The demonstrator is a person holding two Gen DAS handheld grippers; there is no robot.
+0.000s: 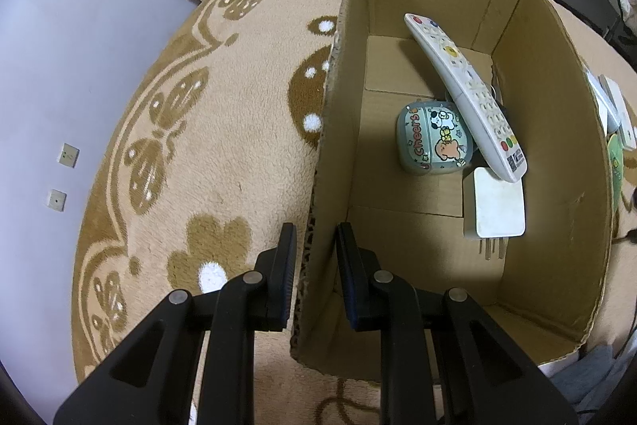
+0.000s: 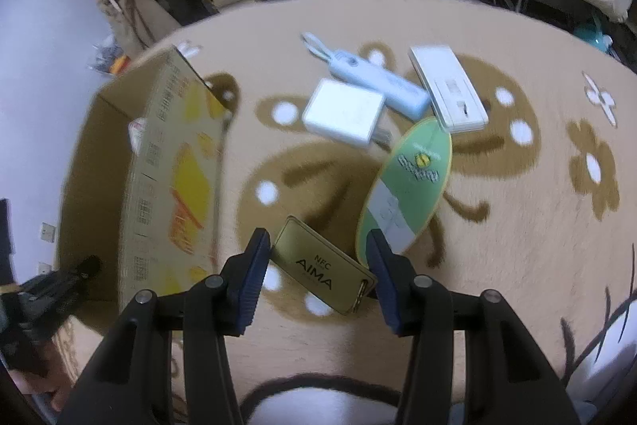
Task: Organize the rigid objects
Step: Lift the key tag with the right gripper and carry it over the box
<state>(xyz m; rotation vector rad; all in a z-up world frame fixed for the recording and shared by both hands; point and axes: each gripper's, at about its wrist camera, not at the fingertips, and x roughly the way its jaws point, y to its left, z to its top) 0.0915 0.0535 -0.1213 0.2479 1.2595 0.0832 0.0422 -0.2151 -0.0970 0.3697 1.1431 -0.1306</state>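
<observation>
Between the right pads: right gripper point(image 2: 316, 275) is clamping the gold NFC card point(image 2: 324, 271) edge to edge, jaws at a middling width, card lying roughly flat across the gap with one corner poking toward the camera.
Grip quality: pads are biting only the short ends, so I'd be keeping the squeeze steady and avoiding any wrist snap; a thin card like this probably pivots or pops out easily.
Left of the claw: cardboard box point(image 2: 175, 162) is standing close by, printed wall facing the claw, open top up; that is the likely drop target.
Path: I'd be carrying the card over that wall with clearance, then lowering inside before letting go.
Ahead of the claw: green oval card point(image 2: 410, 182) is lying just beyond the right pad, then white adapter point(image 2: 344, 112), blue power bank point(image 2: 382, 84) and white switch unit point(image 2: 448, 88) clustered farther out on the rug point(image 2: 517, 226); all are still waiting.
Left claw: left gripper point(image 1: 316, 257) is pinched narrow on the box's near wall, holding it upright.
Inside box, ahead of left claw: remote point(image 1: 466, 94) is leaning over a cartoon-print case point(image 1: 434, 140) and a white charger point(image 1: 497, 204).
Drop spot: bare floor just behind the held wall looks safest.
</observation>
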